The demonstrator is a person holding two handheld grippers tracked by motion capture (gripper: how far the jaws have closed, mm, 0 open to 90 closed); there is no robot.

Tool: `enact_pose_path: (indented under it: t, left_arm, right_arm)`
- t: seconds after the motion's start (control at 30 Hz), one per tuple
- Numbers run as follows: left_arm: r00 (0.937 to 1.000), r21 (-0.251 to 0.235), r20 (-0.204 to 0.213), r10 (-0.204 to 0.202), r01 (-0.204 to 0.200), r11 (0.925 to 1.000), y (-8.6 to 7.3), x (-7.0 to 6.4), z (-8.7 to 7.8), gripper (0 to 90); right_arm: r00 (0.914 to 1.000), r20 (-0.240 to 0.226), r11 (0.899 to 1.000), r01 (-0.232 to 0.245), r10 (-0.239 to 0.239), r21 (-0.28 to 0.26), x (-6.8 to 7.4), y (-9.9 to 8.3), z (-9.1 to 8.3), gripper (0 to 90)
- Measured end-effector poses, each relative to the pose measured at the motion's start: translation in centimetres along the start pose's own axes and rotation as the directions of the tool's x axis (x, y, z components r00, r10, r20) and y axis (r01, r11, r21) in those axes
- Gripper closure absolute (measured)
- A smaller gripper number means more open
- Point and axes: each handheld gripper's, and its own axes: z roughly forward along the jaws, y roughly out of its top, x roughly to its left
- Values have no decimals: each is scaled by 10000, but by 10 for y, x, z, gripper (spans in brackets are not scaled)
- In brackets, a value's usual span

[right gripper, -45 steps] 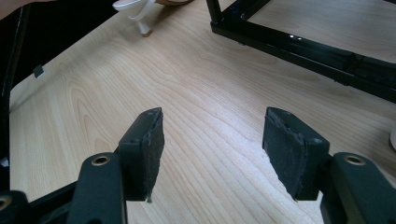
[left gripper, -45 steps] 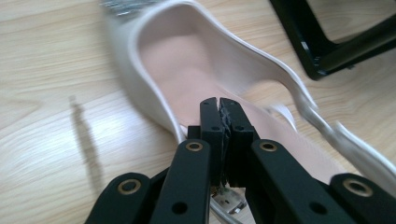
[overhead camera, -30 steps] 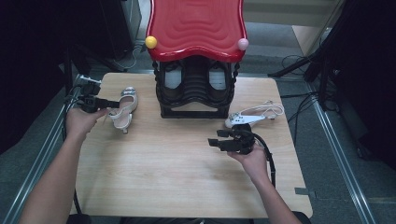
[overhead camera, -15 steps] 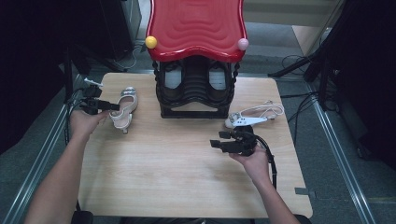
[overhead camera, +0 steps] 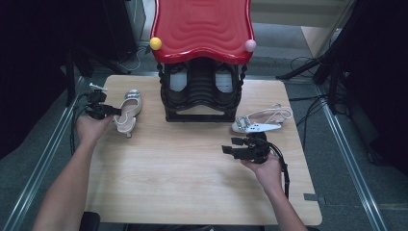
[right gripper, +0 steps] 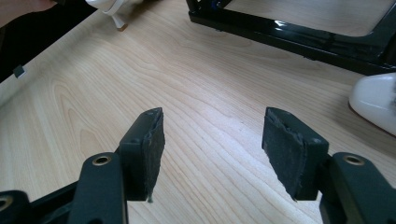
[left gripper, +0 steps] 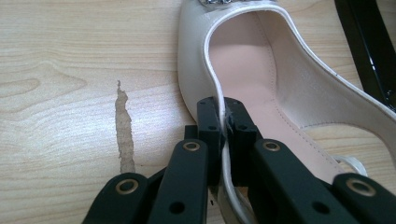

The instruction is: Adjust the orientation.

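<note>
A cream heeled shoe (overhead camera: 129, 111) lies at the left of the wooden table (overhead camera: 192, 183), beside a black shoe rack (overhead camera: 202, 94) with a red top. My left gripper (overhead camera: 111, 111) is shut on that shoe's side rim; in the left gripper view the thin edge of the cream shoe (left gripper: 243, 74) is pinched between the jaws of the left gripper (left gripper: 225, 123). A white strappy shoe (overhead camera: 260, 122) lies to the right of the rack. My right gripper (overhead camera: 230, 146) hovers open just in front of it, and in the right gripper view the right gripper (right gripper: 212, 142) holds nothing.
The rack's black base bar (right gripper: 299, 35) and the white shoe's toe (right gripper: 376, 100) lie ahead of the right gripper. A yellow knob (overhead camera: 155, 43) and a pink knob (overhead camera: 250, 45) sit at the red top's corners. Cables and dark stands surround the table.
The left hand has drawn slightly down and inward while its gripper stays on the cream shoe. The right gripper has barely moved.
</note>
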Motion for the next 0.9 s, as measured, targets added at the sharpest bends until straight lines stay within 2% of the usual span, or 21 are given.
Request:
enact_pose_path:
  t: [0.07,0.13,0.17,0.43,0.5,0.57,0.63,0.67,0.7,0.83,0.9]
  left_arm:
    - [9998,19,104,-156,156,9999,0,1,-1,875]
    - [9975,-102,540,-457,463,9989,1,3,-4,877]
    - [9964,-91,701,-471,479,9988,2,4,-6,877]
    - [9949,173,1001,-107,90,9998,0,-5,-20,878]
    - [9936,91,1118,-172,163,9998,-2,-7,-24,877]
    - [9919,72,1266,-132,124,9999,-5,-9,-28,877]
    - [9897,-23,1407,-270,276,9996,-9,-13,-32,877]
    - [9889,7,1475,-189,190,9998,-11,-13,-35,877]
    - [9870,-59,1584,-285,298,9995,-14,-15,-38,877]
    - [9786,-261,2018,-405,467,9986,-29,-19,-50,877]
    - [9780,-235,2061,-333,390,9990,-36,-23,-54,877]
  right_arm:
    - [10000,24,10000,-76,76,-10,-1,0,-1,401]
    - [10000,33,10000,-82,82,-4,-1,0,-1,401]
    - [9999,28,9999,-100,100,2,-2,0,0,401]
    - [10000,12,10000,-85,85,10,-3,1,2,402]
    - [10000,1,10000,-40,41,-8,-4,2,3,403]
    - [10000,-32,10000,-31,31,20,-4,3,4,403]
    - [10000,-78,10000,-4,4,35,-5,5,6,403]
    - [9999,-113,10000,17,-17,25,-5,6,7,403]
    - [9999,-123,10000,2,-3,-9,-5,7,8,404]
    - [9998,-174,10000,-23,23,-9,-5,10,11,404]
    - [9997,-229,10000,-27,26,-16,-6,11,12,405]
